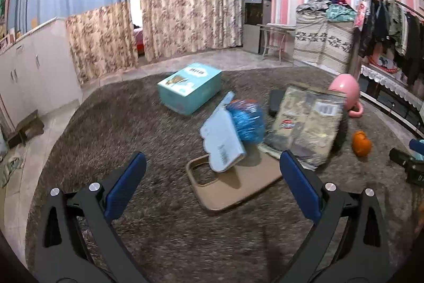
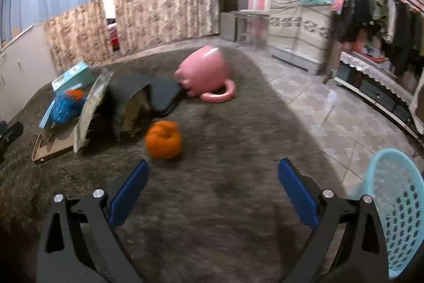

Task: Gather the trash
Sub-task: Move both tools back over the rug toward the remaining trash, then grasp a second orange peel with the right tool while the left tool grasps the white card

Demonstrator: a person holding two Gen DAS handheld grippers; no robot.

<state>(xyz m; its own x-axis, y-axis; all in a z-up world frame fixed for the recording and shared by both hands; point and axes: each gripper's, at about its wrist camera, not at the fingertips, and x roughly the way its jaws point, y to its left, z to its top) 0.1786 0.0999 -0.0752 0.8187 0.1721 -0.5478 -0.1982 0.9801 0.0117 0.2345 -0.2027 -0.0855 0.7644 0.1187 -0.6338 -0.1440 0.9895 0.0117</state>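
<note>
On the brown shag carpet we see, from the left, a teal box, a blue tinsel ball on a white card lying over a tan phone case, a large printed bag, an orange peel and a tipped pink mug. Our left gripper hangs wide apart and empty above the case. Our right gripper gapes equally wide, holding nothing, near the peel. A pale blue basket stands at far right.

Teal box, orange peel, pink mug, brown carpet.
</note>
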